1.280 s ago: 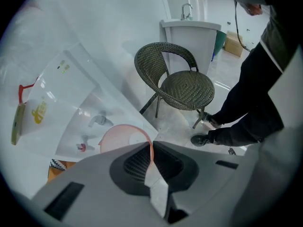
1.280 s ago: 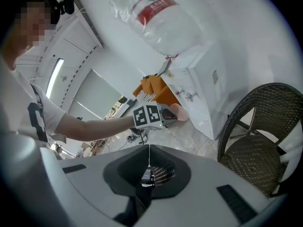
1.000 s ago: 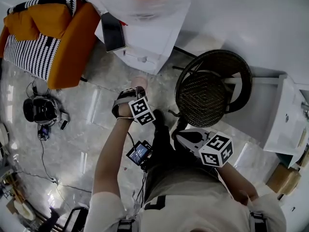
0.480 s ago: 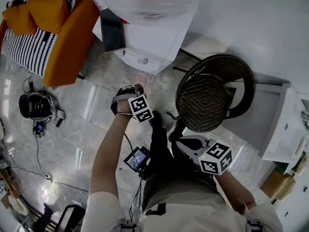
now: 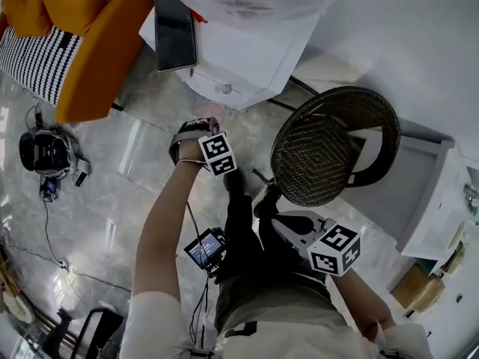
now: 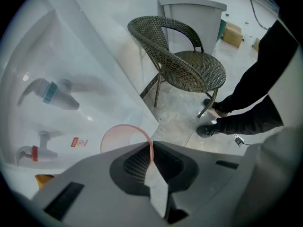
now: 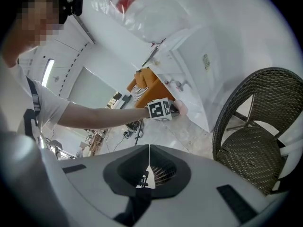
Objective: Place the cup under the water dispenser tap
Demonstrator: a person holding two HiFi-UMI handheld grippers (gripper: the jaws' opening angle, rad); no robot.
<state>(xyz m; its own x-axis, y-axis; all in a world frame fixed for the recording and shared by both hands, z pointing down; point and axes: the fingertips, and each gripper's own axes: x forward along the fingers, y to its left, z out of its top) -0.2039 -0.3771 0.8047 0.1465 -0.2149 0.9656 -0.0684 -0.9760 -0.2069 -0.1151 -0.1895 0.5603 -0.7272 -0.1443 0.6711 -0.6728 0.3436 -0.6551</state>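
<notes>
Glossy tile floor (image 5: pixel 112 200); on it wicker chair (image 5: pixel 322 155), water dispenser (image 5: pixel 247 51), orange armchair (image 5: pixel 97 51), black device with cables (image 5: pixel 45 154).

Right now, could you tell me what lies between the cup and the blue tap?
Nothing: the left gripper view shows only the bare white front of the dispenser between the cup and the blue tap.

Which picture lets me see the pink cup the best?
The left gripper view. There the cup is big and close, with its rim pinched in the jaws of the left gripper. The head view shows only a small pink bit from above. The right gripper view shows a tiny, far-off pink blob.
</notes>
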